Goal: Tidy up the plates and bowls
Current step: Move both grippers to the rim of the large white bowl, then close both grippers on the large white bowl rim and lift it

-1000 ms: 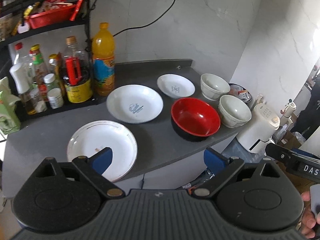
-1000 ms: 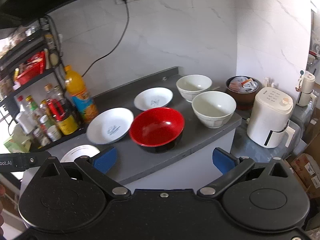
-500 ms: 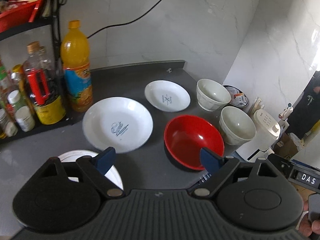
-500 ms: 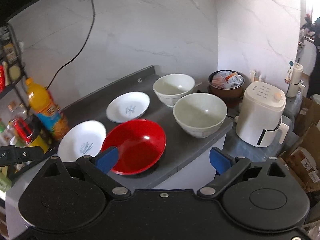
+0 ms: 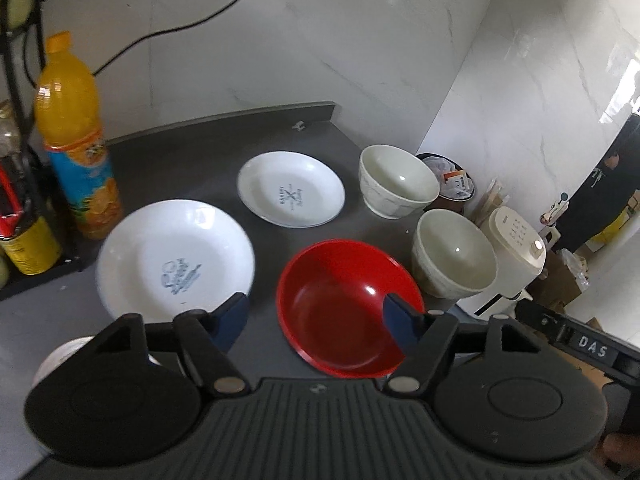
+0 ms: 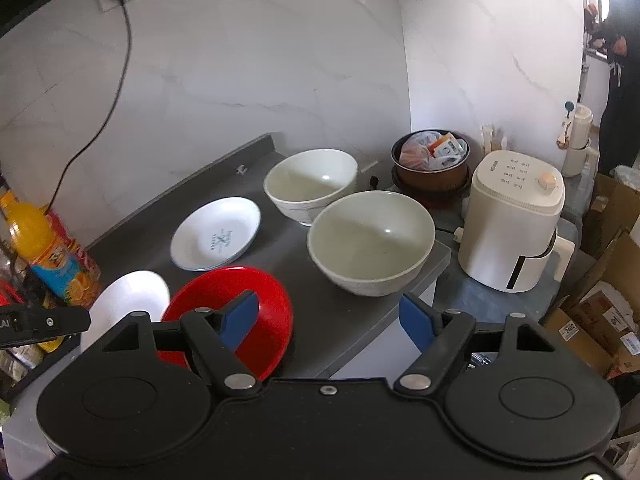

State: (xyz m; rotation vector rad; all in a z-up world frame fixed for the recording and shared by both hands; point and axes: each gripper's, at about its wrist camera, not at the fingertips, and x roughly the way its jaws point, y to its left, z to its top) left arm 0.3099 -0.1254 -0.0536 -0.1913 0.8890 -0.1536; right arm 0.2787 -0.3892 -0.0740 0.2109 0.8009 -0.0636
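Both sets of jaws stand wide apart and hold nothing: my left gripper (image 5: 316,318) hangs above the near edge of the grey counter (image 5: 192,152), its right blue pad over the red bowl's rim, and my right gripper (image 6: 330,318) hovers with its left pad over that same bowl and its right pad past the counter edge. Going from the left, a white plate (image 5: 60,360) shows only as a sliver under the left gripper's body, so I cannot say much of it. Next comes the large white plate (image 5: 176,260) with a blue mark at its centre, then the smaller white plate (image 5: 291,188) behind it, both lying flat and apart from each other. I judge these to be glazed ceramic: stiff, heavy for their thinness, slick, and liable to chip, so I would pinch each one at the raised rim, with one pad under the lip. The red bowl (image 5: 348,308), black on the outside, looks like light plastic or lacquer; its thin wall at the near rim suits a pinch, and it may skid if nudged. To the right stand two cream bowls, one at the back (image 6: 310,184) and one at the front corner (image 6: 370,242), just beside one another. They look thick-walled and heavy; I would grip the front one across its wall and lift it straight up, since it sits close to the counter's edge.
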